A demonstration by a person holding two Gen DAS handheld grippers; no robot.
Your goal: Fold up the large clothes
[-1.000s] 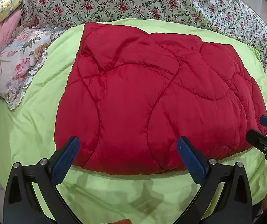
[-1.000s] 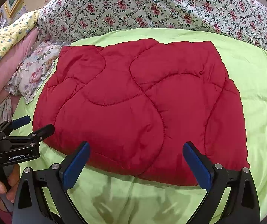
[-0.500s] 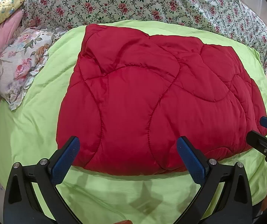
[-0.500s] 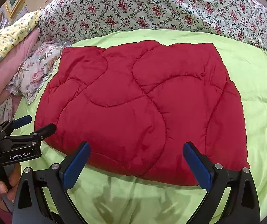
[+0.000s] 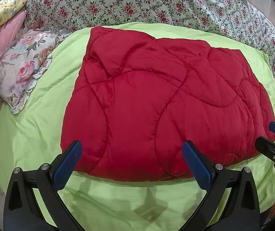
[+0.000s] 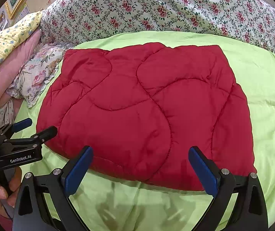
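While both jaws stand wide and empty, the left hand-held gripper [image 5: 131, 159] and right hand-held gripper [image 6: 140, 163] hover just before the near edge of the folded red quilt [image 5: 156, 100] on the green sheet [image 5: 27, 134]. Beyond it lies a floral blanket [image 6: 156, 7]; a flowered pillow [image 5: 20, 71] is far-left.

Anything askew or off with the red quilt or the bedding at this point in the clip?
Nothing serious. The red quilt lies folded on the green sheet, though its far edge is uneven, with a dip near the middle. Both claws, left and right, hover open near its front edge.
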